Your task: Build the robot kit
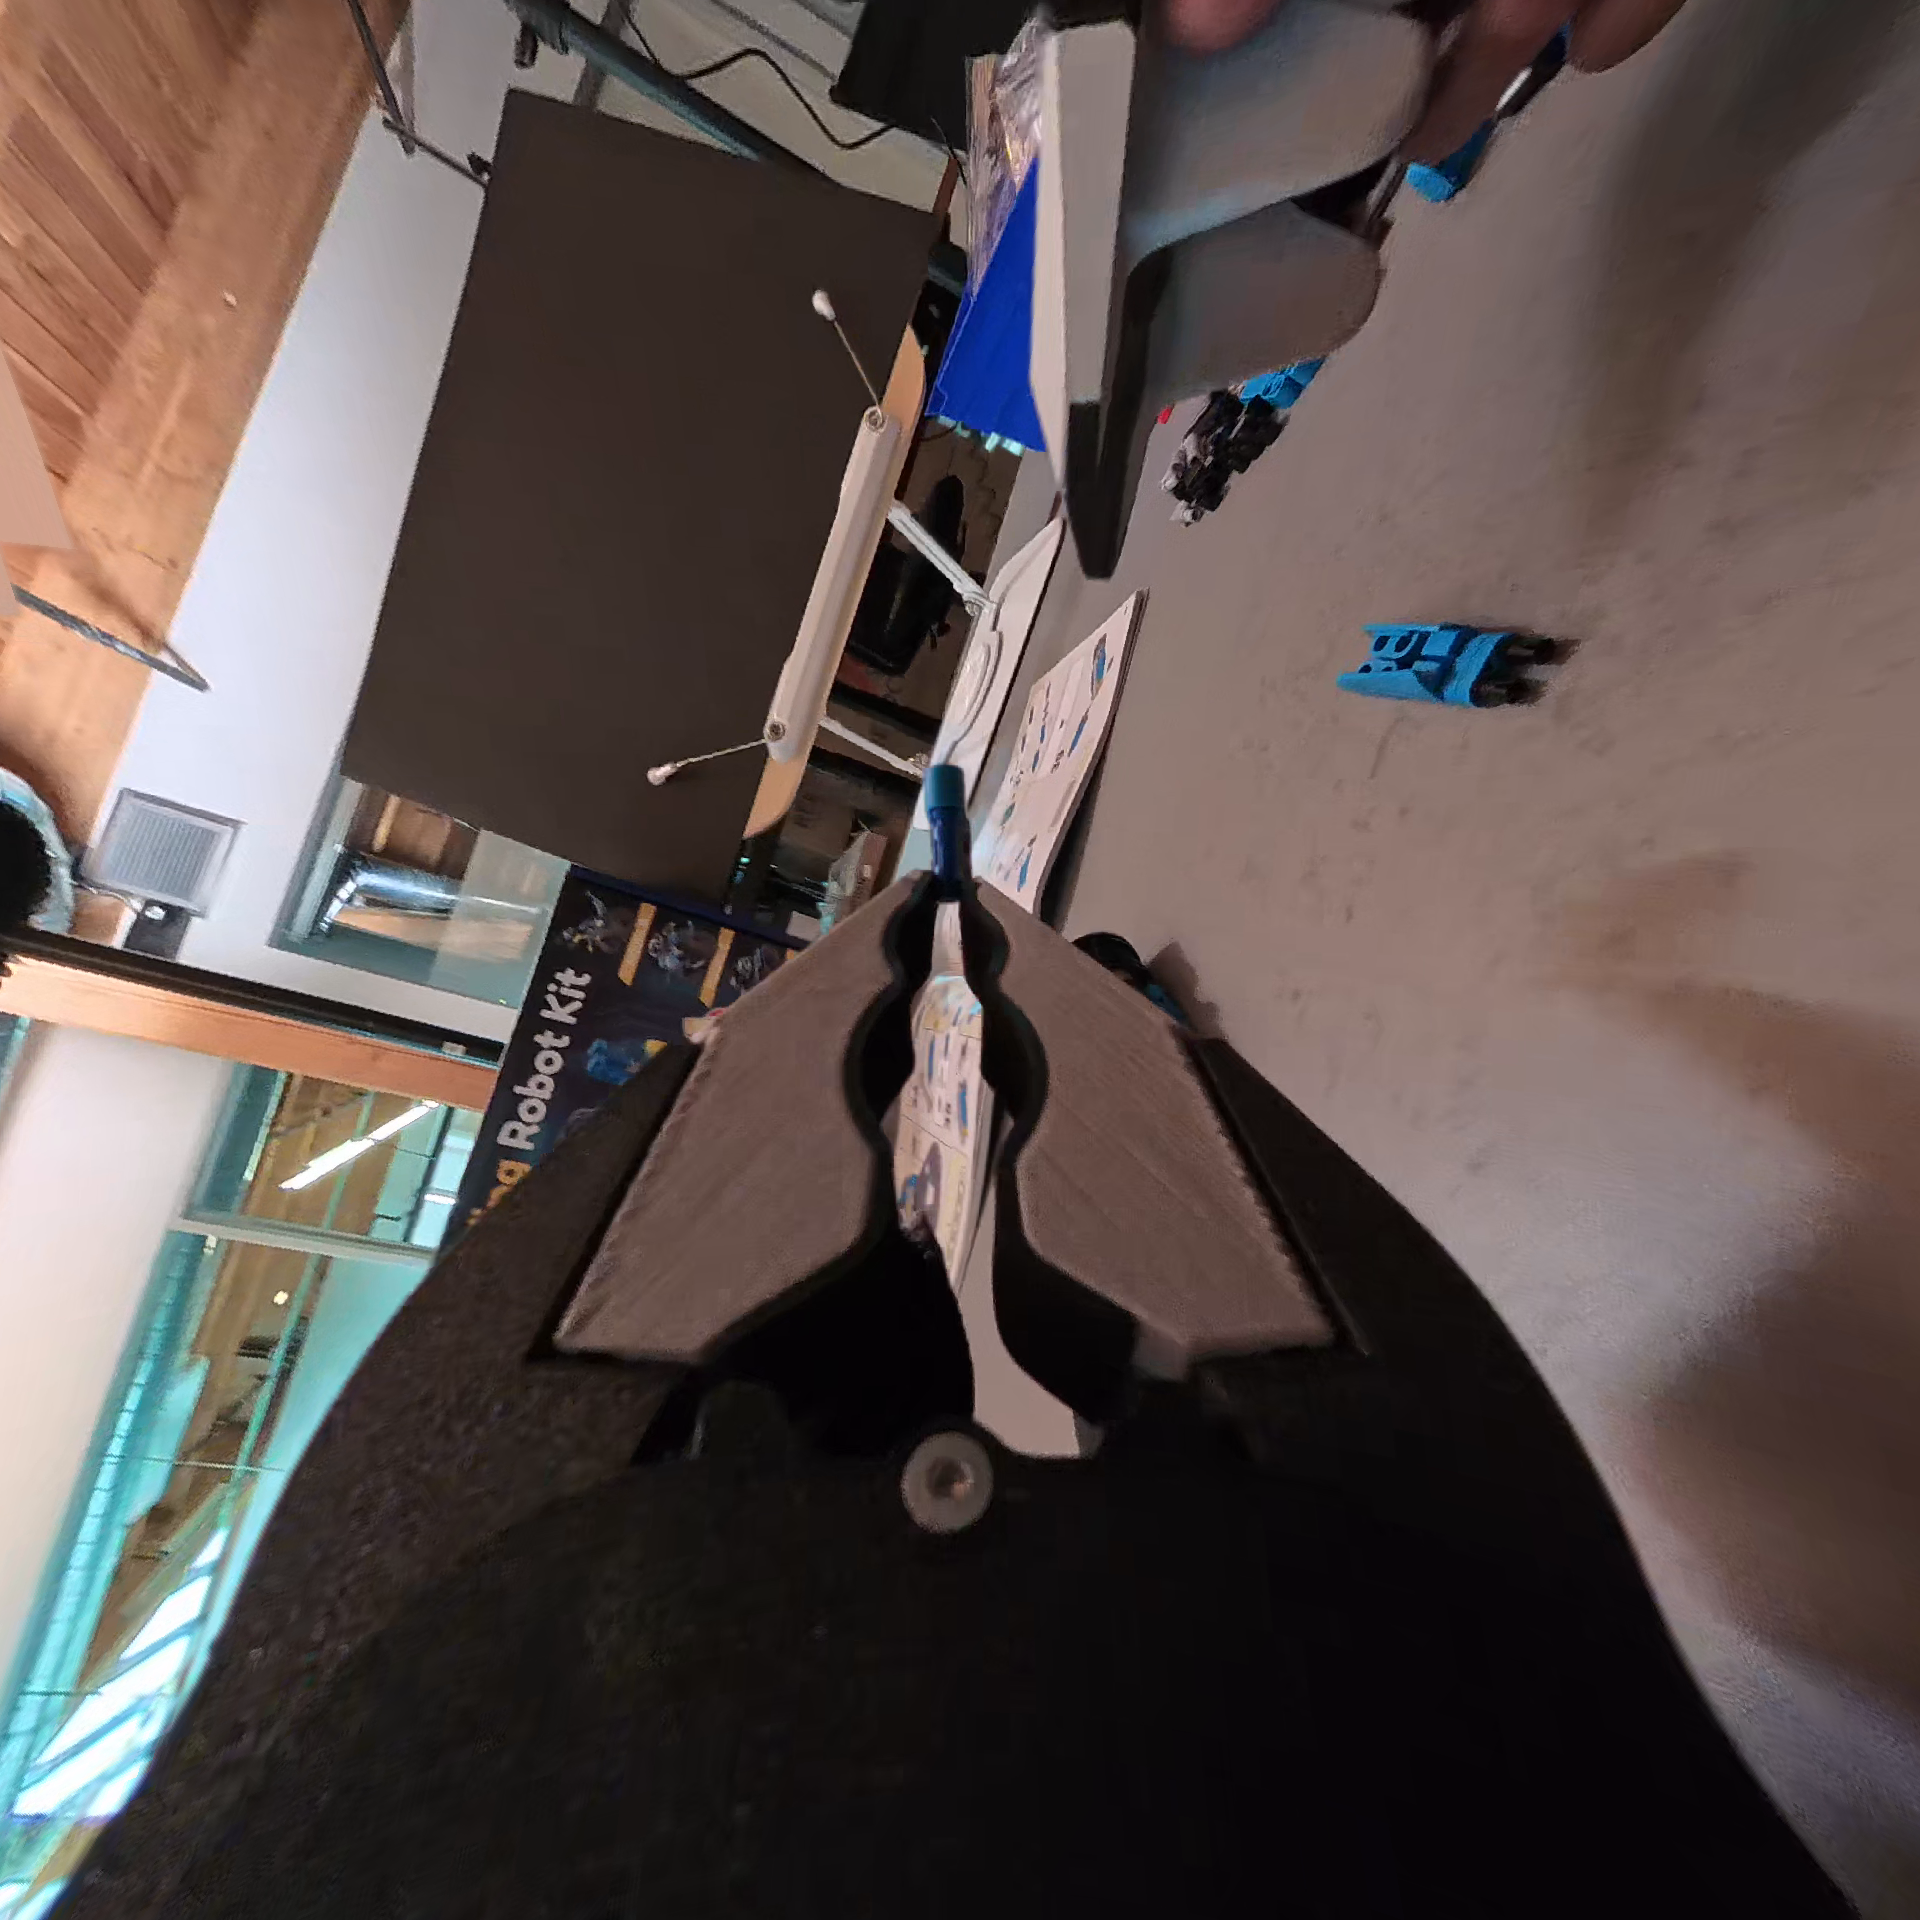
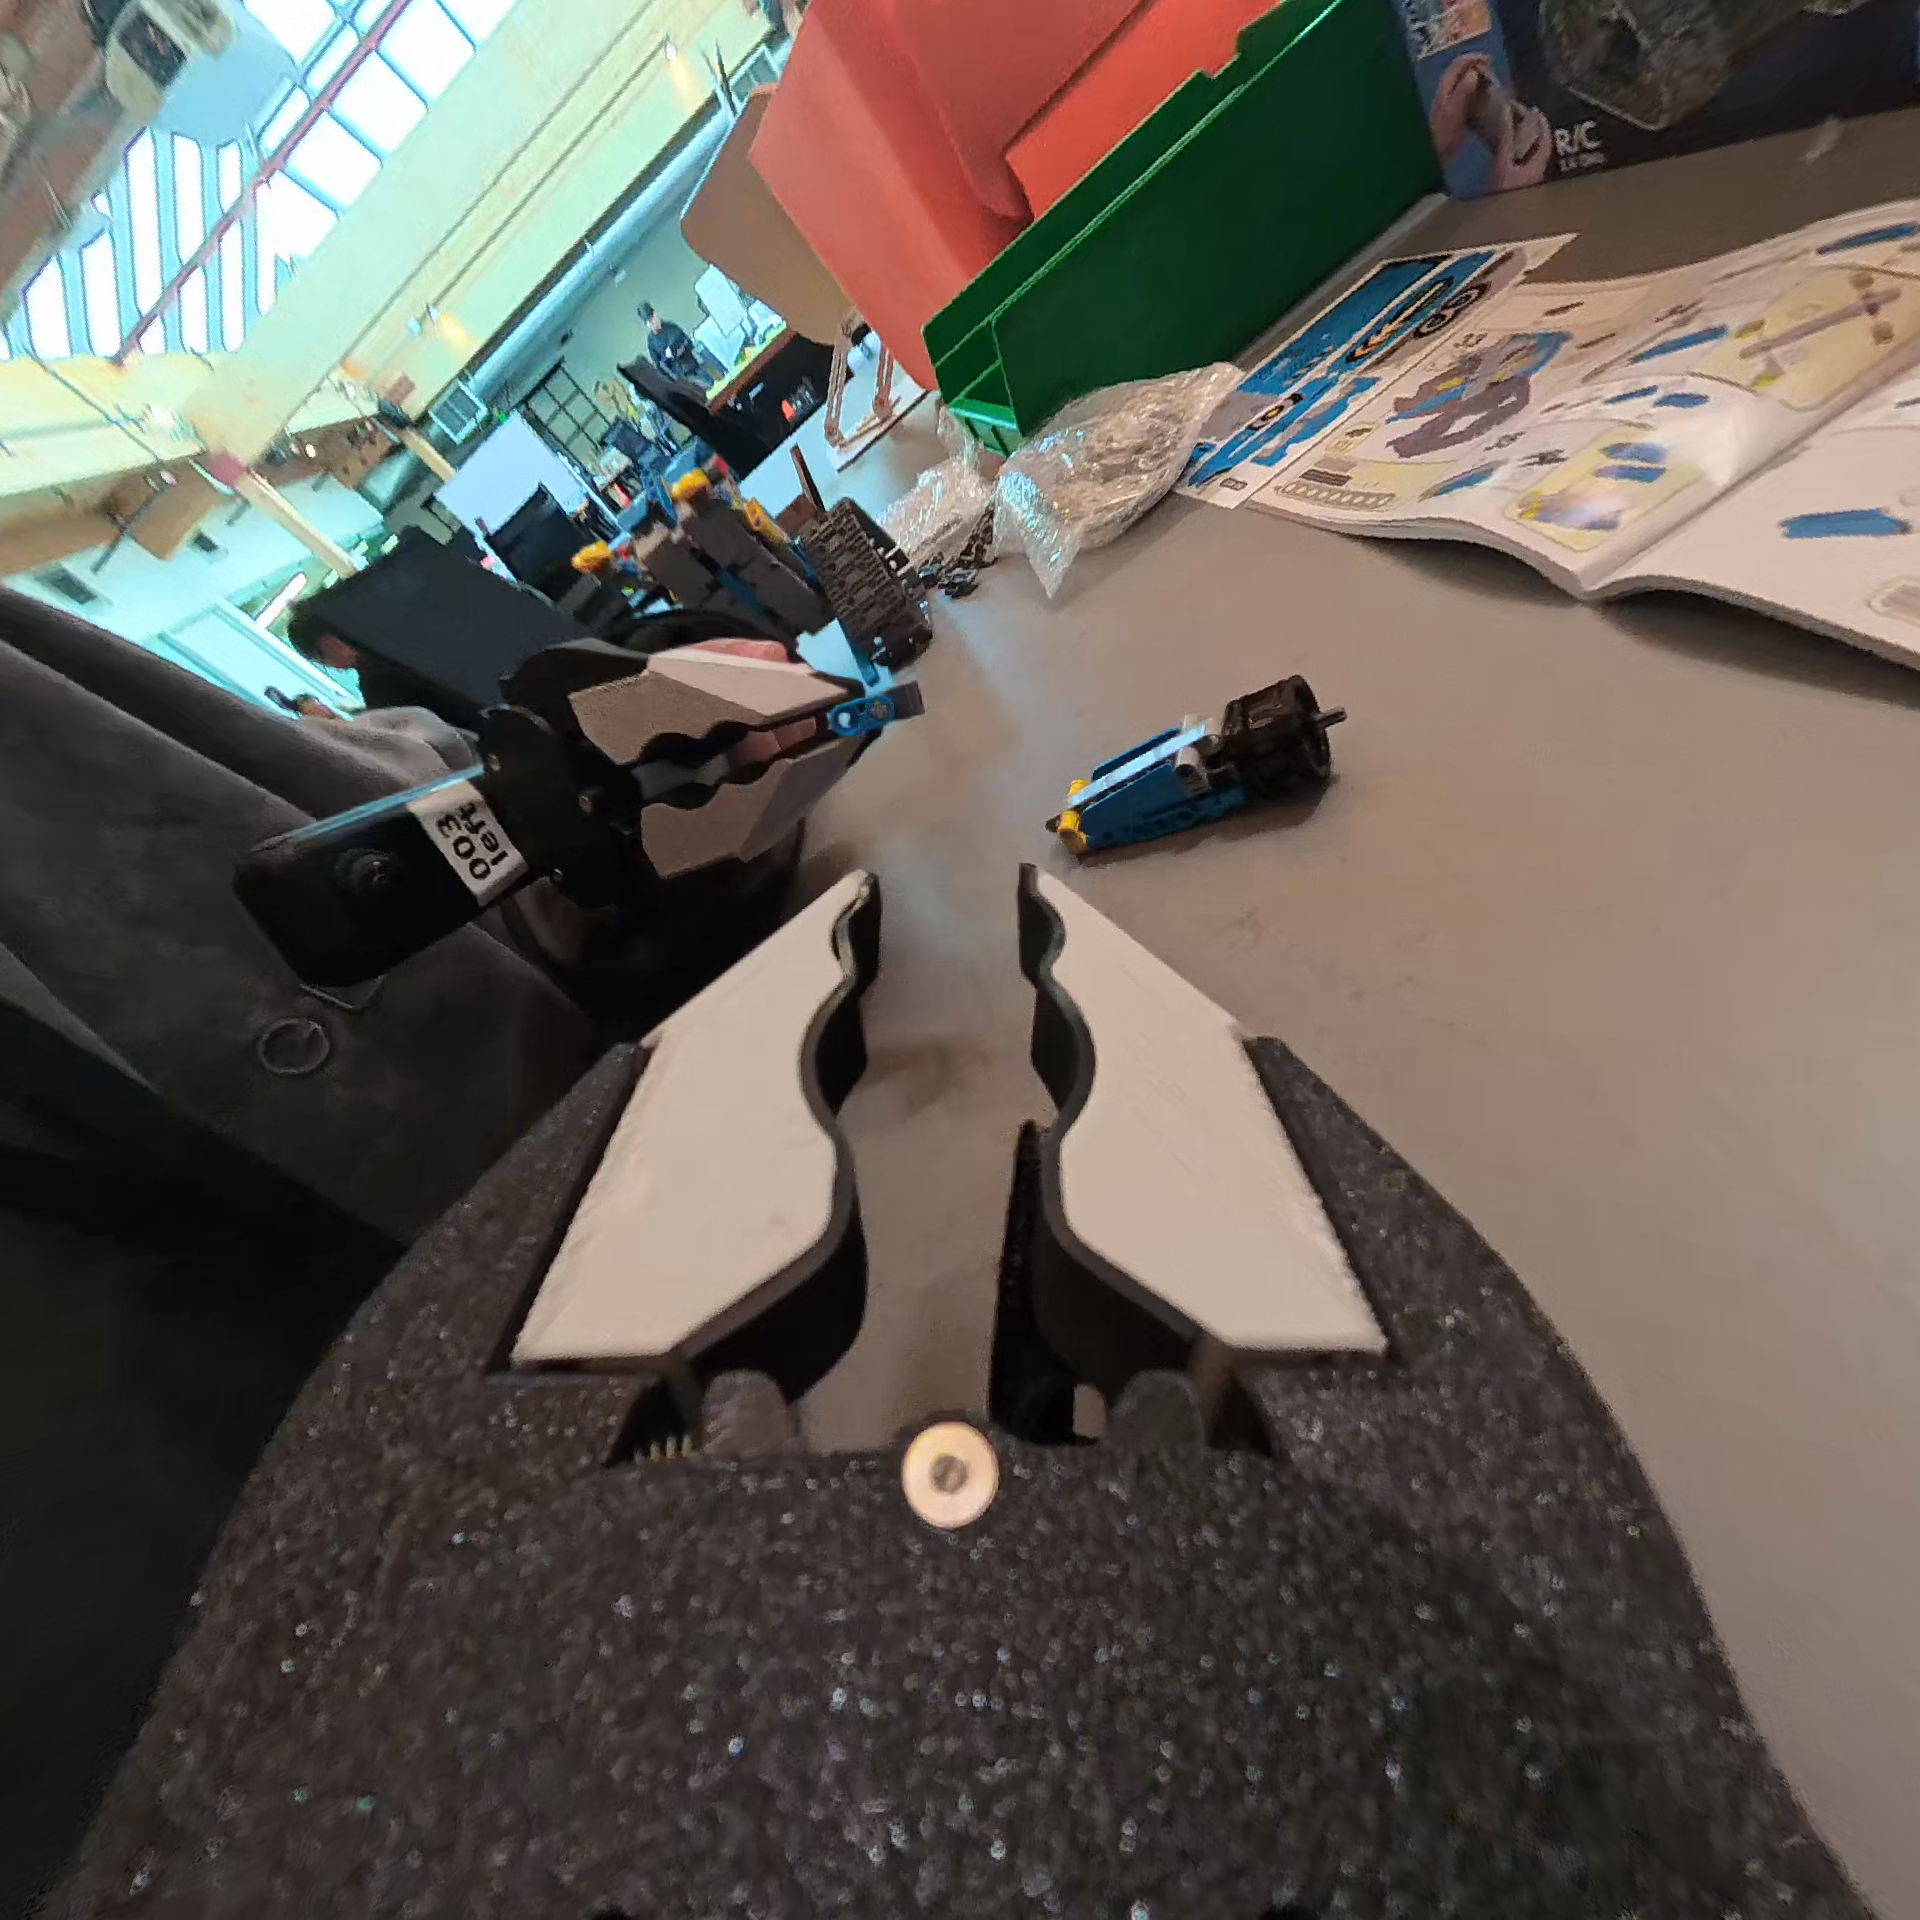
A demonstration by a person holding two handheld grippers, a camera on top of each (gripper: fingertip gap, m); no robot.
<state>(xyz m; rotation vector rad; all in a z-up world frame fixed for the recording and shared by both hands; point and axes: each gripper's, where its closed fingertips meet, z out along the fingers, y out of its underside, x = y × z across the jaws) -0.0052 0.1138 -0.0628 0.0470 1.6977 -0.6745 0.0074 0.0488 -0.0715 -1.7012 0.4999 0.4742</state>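
Pinching a small blue beam piece (image 1: 948, 821) at the tips of our left gripper (image 1: 940, 894) above the grey table (image 2: 1558, 1039), we hold our right gripper (image 2: 948, 904) empty, fingers apart, near a blue-and-black block assembly (image 2: 1195, 774).

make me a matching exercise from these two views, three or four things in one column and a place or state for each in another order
Things:
1. left gripper
2. right gripper
3. blue and black block assembly
4. instruction booklet

States:
A. lying open on the grey table
B. jaws apart, holding nothing
C. jaws shut on a small blue beam
D. lying on the table ahead of the right gripper

Pairs: 1-C, 2-B, 3-D, 4-A
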